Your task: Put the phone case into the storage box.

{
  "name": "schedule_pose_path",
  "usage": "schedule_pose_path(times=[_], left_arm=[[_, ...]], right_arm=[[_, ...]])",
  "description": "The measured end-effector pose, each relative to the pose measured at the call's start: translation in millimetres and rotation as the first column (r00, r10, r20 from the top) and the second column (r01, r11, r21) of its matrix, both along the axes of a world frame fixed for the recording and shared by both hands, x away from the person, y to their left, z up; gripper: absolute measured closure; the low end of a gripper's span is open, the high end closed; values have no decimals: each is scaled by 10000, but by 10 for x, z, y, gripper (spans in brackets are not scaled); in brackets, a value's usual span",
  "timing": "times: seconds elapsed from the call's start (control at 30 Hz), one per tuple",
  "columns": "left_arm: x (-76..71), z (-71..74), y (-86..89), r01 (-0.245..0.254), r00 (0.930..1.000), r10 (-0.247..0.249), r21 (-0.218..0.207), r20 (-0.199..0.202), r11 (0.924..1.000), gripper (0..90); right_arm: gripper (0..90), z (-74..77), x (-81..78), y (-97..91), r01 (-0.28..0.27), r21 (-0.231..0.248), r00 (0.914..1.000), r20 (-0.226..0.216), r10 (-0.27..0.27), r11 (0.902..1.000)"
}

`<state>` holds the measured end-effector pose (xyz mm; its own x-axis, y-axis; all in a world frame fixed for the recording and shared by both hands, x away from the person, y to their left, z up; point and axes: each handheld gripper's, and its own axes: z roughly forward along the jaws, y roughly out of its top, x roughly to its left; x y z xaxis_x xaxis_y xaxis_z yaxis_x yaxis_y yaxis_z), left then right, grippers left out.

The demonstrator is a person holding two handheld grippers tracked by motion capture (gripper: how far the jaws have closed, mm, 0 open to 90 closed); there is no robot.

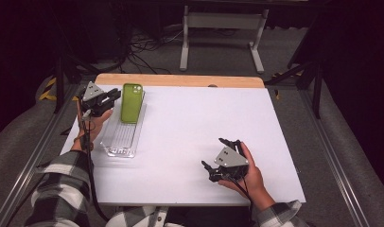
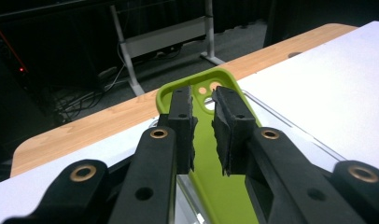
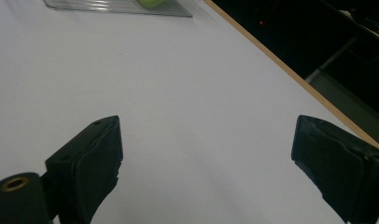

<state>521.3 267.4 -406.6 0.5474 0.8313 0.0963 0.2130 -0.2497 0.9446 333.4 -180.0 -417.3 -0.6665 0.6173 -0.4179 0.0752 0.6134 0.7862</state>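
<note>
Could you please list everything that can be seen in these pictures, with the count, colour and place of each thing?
phone case: one, green, lying in the clear tray at the left of the table
tray: one, clear plastic, on the left part of the white surface
table: one, white top with a wooden strip along the far edge
frame: one, white metal, standing on the floor beyond the table
cables: several, black, on the grey floor beyond the table
left gripper: one, black, jaws shut with nothing between them, over the phone case
right gripper: one, black, jaws open, resting at the near right of the table
sleeves: two, black and white checked, at the near edge
</note>
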Motion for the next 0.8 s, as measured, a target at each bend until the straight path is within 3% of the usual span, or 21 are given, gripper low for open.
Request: schedule_pose_path(times=[0.8], left_arm=[[-292, 61, -97, 553, 9965, -547, -82, 635, 9984, 755]], right_arm=[[96, 29, -12, -18, 58, 207, 9998, 165, -61, 9998]])
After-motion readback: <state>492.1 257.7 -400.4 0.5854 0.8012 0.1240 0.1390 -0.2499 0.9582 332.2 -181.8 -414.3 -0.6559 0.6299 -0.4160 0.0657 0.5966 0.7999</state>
